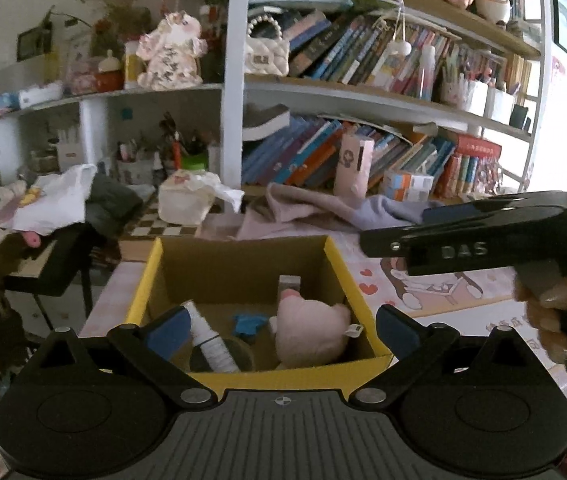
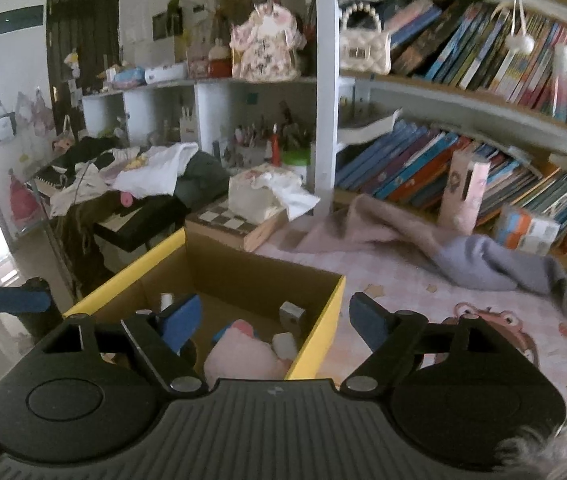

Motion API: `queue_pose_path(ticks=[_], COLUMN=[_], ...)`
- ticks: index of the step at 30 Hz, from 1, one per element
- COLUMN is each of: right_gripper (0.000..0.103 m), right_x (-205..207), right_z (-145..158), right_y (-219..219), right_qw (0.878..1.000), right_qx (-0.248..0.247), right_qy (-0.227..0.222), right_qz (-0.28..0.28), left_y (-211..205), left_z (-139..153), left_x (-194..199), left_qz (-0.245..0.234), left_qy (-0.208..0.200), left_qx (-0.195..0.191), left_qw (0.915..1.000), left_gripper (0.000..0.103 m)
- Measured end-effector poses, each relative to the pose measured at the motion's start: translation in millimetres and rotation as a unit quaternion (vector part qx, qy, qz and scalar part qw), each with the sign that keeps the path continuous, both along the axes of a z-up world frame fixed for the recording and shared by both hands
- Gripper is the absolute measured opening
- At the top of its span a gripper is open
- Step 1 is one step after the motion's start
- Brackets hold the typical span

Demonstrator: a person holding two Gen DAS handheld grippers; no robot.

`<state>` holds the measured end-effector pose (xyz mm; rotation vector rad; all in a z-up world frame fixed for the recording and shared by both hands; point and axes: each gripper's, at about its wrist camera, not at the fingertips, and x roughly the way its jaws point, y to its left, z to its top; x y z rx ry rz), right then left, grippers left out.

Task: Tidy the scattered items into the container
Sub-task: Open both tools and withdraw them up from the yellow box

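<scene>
At the far left stands a side table heaped with clothes, well apart from the work. Next comes the yellow-rimmed cardboard box, open-topped, sitting on the pink-patterned tabletop. Inside it lie a white spray bottle, a scrap of blue material, a pink plush toy and a small grey-and-white block near the back wall; what else sits under the plush cannot be made out.

The left hand-held gripper hangs over the near edge of the box with its jaws wide apart and nothing between them. The right hand-held gripper straddles the box's right-hand wall, jaws likewise spread and empty, one blue pad above the box interior and the other above the tabletop.

To the right, a pinkish-grey cloth lies crumpled on the tabletop before the bookshelf, with an upright pink carton and a small orange-and-white box beside it. At the lower right corner of the right wrist view there is something grey and fluffy, probably another stray item, though it is too blurred to name.

Both tools seem to sit between deposits: contents are in, nothing is carried. The next move calls for swinging an open tool rightward to a remaining stray item, settling the pads either side, closing, then carrying it over the yellow rim.
</scene>
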<state>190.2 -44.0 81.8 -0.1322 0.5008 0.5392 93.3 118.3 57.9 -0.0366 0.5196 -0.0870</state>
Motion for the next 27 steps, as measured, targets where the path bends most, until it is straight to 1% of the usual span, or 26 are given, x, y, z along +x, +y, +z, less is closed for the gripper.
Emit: queue_pose_path(ticks=[6,10,15,17,20,22,24,27], right_gripper=[0.084,0.084,0.085,0.085,0.085,0.085,0.085,0.085], right_x=[-43,-70,-101,-111,-123,-130,-135,-141], right_z=[0,-6,-14,-20,-30,-38,-46,-56], right_y=[-8,-14,-25,-30,-38,-43,-48,-56], right_qw=[0.999,0.998,0.997,0.996,0.994,0.993,0.992,0.993], right_qx=[-0.014,-0.023,-0.028,-0.029,-0.04,-0.049,-0.053,-0.047], right_qy=[-0.042,-0.05,-0.065,-0.076,-0.089,-0.09,-0.08,-0.058], right_qz=[-0.007,-0.015,-0.028,-0.038,-0.054,-0.064,-0.076,-0.094], left_y=[-2,-6,-11,-15,-22,-28,-31,-34], left_z=[0,-4,-14,-19,-26,-30,-35,-43], left_x=[-28,-41,-53,-58,-62,-66,-70,-74], left_qz=[0.008,0.012,0.018,0.022,0.025,0.023,0.022,0.027], left_qy=[-0.016,-0.013,-0.003,-0.007,-0.015,-0.017,-0.016,-0.006], left_qx=[0.006,0.003,-0.015,-0.019,-0.013,-0.005,0.001,-0.009], left_qw=[0.9998,0.9998,0.9997,0.9996,0.9995,0.9996,0.9996,0.9996], left_gripper=[0.101,0.101,0.101,0.101,0.101,0.101,0.101,0.101])
